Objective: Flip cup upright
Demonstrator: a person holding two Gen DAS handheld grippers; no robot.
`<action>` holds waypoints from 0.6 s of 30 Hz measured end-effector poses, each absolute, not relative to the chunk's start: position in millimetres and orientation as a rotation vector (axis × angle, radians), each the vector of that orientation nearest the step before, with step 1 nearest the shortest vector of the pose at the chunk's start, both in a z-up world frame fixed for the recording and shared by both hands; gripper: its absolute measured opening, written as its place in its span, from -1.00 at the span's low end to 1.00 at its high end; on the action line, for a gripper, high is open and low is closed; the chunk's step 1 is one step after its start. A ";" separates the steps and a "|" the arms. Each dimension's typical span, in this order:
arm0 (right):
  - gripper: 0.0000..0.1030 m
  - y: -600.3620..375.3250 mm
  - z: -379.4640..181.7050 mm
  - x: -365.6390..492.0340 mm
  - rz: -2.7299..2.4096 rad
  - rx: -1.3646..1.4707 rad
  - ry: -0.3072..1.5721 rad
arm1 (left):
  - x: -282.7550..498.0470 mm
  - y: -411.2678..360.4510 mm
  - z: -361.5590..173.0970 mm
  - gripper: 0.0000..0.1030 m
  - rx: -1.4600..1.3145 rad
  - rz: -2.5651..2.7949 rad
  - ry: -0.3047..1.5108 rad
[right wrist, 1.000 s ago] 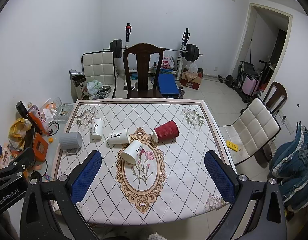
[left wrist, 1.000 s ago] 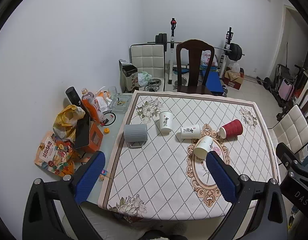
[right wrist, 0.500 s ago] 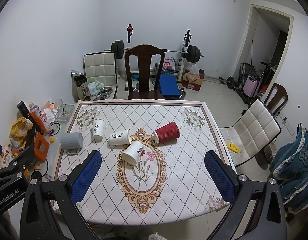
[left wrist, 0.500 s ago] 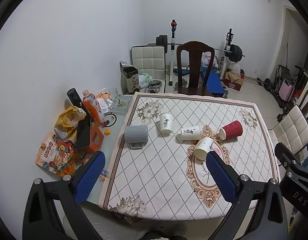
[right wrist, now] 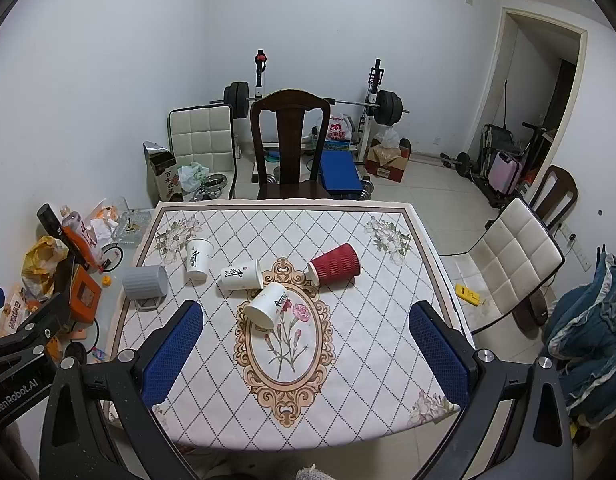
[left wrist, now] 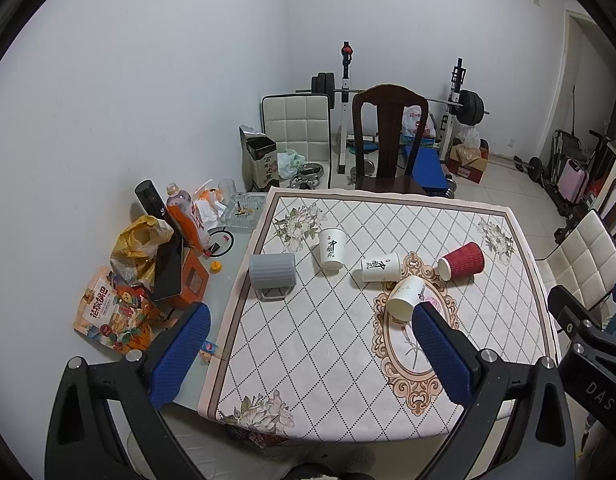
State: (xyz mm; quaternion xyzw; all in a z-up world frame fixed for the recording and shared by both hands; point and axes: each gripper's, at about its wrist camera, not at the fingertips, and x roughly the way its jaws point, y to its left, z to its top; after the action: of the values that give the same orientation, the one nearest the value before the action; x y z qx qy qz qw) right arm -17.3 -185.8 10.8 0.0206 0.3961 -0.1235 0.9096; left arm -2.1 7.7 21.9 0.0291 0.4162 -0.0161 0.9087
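Both grippers' fingers wide open, empty. Tipped white cup mid-worktop: light, crushable paper; pinch sidewall gently.

- Left gripper's right pad covers the lower edge of the nearest white cup.
- Snack bag sits partly behind a black clamp in the right wrist view.
- Calligraphy on the upright white cup is too small to read.
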 end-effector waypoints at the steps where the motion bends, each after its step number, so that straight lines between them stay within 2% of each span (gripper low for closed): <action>1: 1.00 -185.5 10.9 -17.1 -0.254 0.042 0.818 | -2.0 7.6 22.8 1.00 0.062 -0.032 0.858; 18: 1.00 -185.1 18.1 -19.1 -0.247 0.046 0.811 | 0.0 5.1 32.9 1.00 0.065 -0.032 0.848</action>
State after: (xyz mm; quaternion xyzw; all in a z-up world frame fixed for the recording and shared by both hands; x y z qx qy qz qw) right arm -19.1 -185.1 18.1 0.0223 0.3933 -0.1198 0.9113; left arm 0.0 5.1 32.9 0.0313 0.4113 -0.0153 0.9108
